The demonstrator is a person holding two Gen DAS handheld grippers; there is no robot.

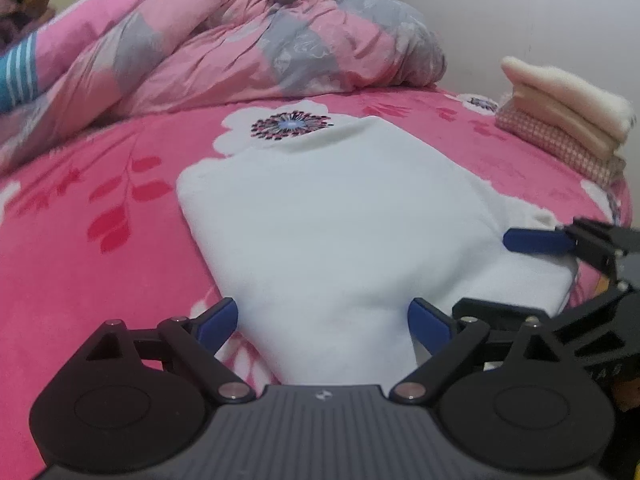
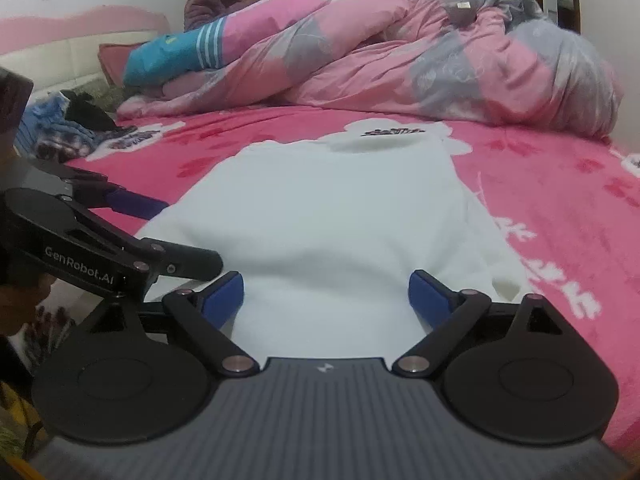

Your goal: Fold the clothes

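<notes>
Judging by how things lie, we are near the end of this garment: the white garment [image 1: 340, 220] sits on the pink bed [image 1: 80, 240] as a compact rectangle, its edges roughly squared. Beyond the white garment, toward the wall, a stack of folded clothes [image 1: 568, 120] already stands — earlier pieces done, we take it. To the garment's far left in the right wrist view, a loose heap of clothes [image 2: 68, 128] looks still unfolded, so more work remains. Our left gripper [image 1: 324, 320] and right gripper [image 2: 326, 294] both stand with jaws wide apart at the garment's near edge, pressing on nothing. What is left here — probably one last fold or moving it onto the stack.
</notes>
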